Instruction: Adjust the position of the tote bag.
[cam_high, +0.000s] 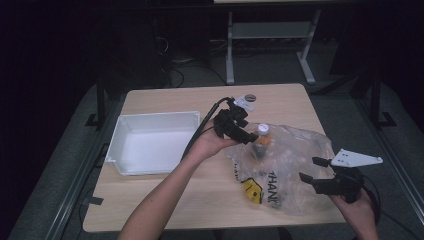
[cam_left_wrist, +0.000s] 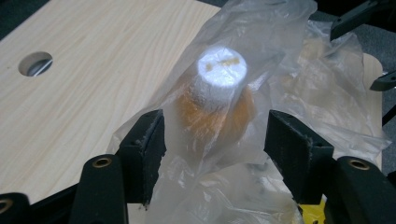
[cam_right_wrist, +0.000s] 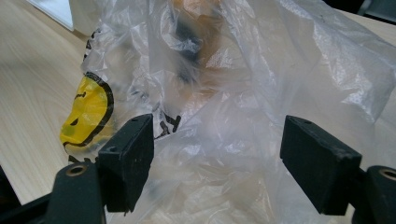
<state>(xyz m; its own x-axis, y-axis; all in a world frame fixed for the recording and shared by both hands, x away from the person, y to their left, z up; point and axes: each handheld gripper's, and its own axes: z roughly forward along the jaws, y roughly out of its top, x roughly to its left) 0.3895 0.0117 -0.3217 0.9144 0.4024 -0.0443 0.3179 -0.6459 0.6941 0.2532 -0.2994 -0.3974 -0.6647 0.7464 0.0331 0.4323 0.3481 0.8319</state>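
Note:
A crumpled clear plastic bag (cam_high: 290, 165) with a yellow smiley face (cam_high: 252, 190) lies on the right half of the table. Inside it stands an orange bottle with a white cap (cam_high: 262, 135). My left gripper (cam_high: 249, 137) reaches across from the left and is open. In the left gripper view its jaws stand on either side of the bottle (cam_left_wrist: 219, 88), with bag film (cam_left_wrist: 289, 70) draped between them. My right gripper (cam_high: 309, 169) is open at the bag's right edge. In the right gripper view the bag (cam_right_wrist: 224, 126) lies between its spread jaws and the smiley (cam_right_wrist: 86, 114) is at left.
An empty white tray (cam_high: 152, 142) sits on the table's left half. A round hole (cam_high: 250, 96) is in the tabletop near the far edge, behind the left gripper. Dark floor and a metal table frame (cam_high: 270, 45) lie beyond.

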